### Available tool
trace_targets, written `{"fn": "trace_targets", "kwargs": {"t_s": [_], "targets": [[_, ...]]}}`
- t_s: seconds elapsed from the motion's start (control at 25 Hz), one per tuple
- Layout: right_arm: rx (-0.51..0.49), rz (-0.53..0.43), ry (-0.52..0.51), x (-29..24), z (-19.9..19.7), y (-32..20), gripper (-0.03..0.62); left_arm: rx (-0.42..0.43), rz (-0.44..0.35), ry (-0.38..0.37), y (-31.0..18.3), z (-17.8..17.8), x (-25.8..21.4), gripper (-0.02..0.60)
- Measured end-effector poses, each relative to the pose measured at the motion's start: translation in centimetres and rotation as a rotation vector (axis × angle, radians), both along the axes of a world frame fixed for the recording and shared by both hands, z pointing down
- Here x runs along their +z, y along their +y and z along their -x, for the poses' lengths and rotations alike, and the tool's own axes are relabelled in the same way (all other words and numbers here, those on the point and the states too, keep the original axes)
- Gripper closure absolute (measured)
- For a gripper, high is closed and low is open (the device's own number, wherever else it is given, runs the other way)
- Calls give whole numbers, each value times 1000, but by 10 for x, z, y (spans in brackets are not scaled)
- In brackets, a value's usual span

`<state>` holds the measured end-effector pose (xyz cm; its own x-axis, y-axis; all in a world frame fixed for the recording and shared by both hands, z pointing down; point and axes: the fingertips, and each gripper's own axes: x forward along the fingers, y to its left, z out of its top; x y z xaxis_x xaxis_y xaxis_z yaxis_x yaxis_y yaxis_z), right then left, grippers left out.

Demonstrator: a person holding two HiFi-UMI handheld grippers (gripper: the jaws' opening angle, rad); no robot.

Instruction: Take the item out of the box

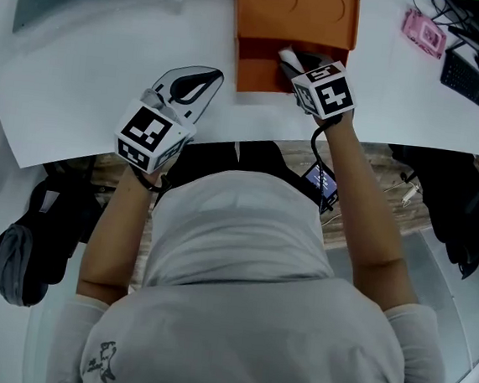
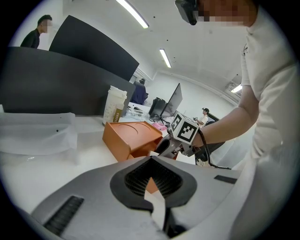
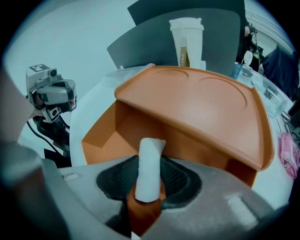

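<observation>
We see a matte orange box [image 1: 294, 15] standing at the middle of the far edge of the smooth white worktop [image 1: 89, 88]. Its flat lid has two shallow half-round hollows pressed into it. Under the lid, an open compartment faces the near edge.

The right tongs [image 3: 149, 161] point steeply down into that opening and grasp a white roll [image 3: 151, 152]. The roll is a short, soft-looking cylinder with a dull surface. The dark ribbed pads [image 3: 180, 180] sit against both its sides, and its far end juts past the tips over the compartment's orange floor. We cannot tell whether the roll touches that floor.

The left tongs [image 2: 151, 159] rest low over the worktop, left of the box and nearer the near edge. They are clenched and hold nothing: the tips meet, and the curved grey jaws leave only a leaf-shaped gap.

A tall white cup [image 3: 186, 42] stands beyond the box. A small pink thing [image 1: 423, 32] lies near the far right corner.
</observation>
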<state>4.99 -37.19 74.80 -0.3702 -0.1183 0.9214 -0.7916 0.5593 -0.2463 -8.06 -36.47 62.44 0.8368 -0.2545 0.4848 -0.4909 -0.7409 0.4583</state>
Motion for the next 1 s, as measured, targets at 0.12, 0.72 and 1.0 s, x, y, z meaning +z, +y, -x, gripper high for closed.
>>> {"fn": "trace_targets", "kwargs": {"t_s": [0.12, 0.72, 1.0], "targets": [[-3, -3, 0, -1, 0, 0, 451, -4, 0, -1, 1, 1, 0, 583], [-4, -93, -54, -31, -5, 7, 454, -30, -37, -19, 24, -12, -11, 583], [-5, -204, -108, -78, -17, 17, 456, -53, -84, -22, 44, -33, -39, 583]]}}
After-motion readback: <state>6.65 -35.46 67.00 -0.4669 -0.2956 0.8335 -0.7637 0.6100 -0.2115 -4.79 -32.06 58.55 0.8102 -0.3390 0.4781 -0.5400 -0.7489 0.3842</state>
